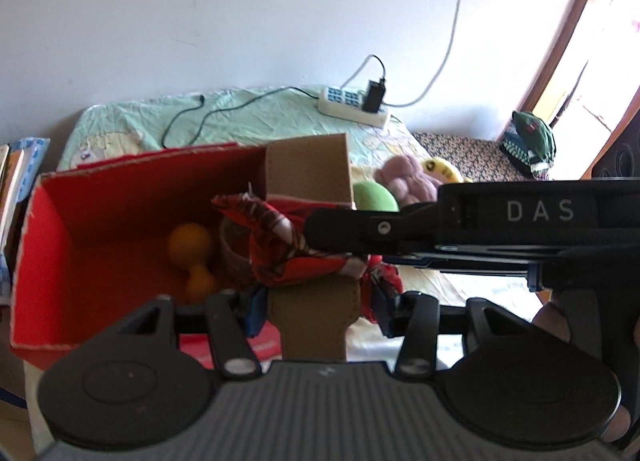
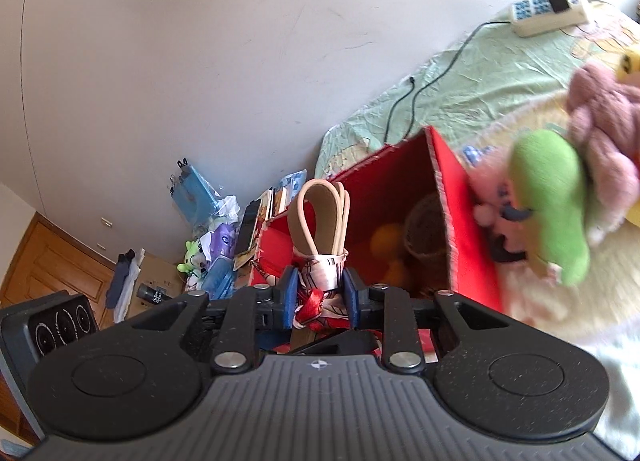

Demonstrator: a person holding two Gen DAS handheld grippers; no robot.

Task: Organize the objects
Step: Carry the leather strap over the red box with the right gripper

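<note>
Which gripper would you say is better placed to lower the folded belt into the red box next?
The right gripper, probably: it is clamped on the scarf-wrapped tan belt, right above the red box. The left gripper stands open around the belt, gripping nothing.

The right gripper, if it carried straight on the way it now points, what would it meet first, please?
The right gripper is shut on the scarf-tied tan belt, and straight ahead lies the open red box. The belt would probably go in first, toward the orange toy and basket inside, though depth is unclear.
</note>
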